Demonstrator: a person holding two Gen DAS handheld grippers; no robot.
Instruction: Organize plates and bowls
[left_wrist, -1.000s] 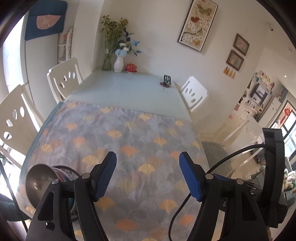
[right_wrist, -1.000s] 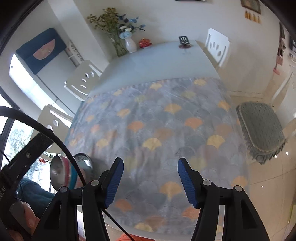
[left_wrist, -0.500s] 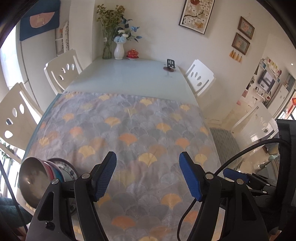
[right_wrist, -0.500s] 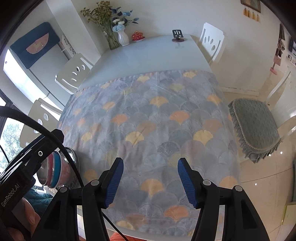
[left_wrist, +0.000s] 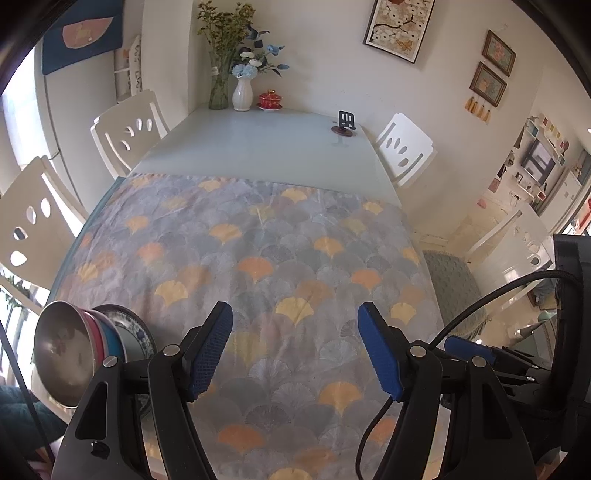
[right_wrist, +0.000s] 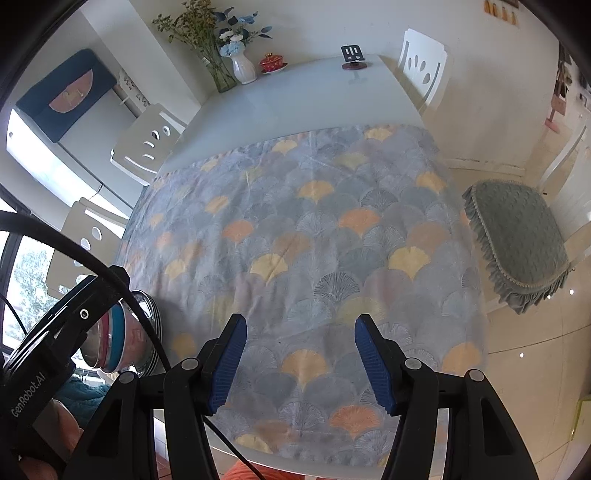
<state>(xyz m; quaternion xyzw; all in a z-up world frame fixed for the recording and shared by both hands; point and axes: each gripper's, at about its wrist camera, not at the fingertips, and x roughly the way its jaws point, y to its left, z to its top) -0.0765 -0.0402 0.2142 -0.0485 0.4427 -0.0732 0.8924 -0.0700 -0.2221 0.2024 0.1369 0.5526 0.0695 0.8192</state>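
The bowls (left_wrist: 70, 354) sit nested on a plate (left_wrist: 135, 332) at the table's (left_wrist: 258, 147) near left corner, on the patterned cloth (left_wrist: 258, 266). The right wrist view shows them partly behind the left claw's body, the stack (right_wrist: 114, 339) seen from its side. Left claw (left_wrist: 295, 347) and right claw (right_wrist: 299, 358) both hover wide apart above the cloth, holding nothing.

A patterned cloth (left_wrist: 258, 295) covers the near half of the dining table (left_wrist: 258, 144). At the cloth's near left corner, nested bowls (left_wrist: 70, 350) sit on a stack of plates (left_wrist: 136, 332). Beyond the cloth, two vases (left_wrist: 242, 92) and a lidded cup (left_wrist: 271, 99) stand at the far edge, a small stand (left_wrist: 346, 123) to their right. Chairs (left_wrist: 125, 133) flank the table on both sides.
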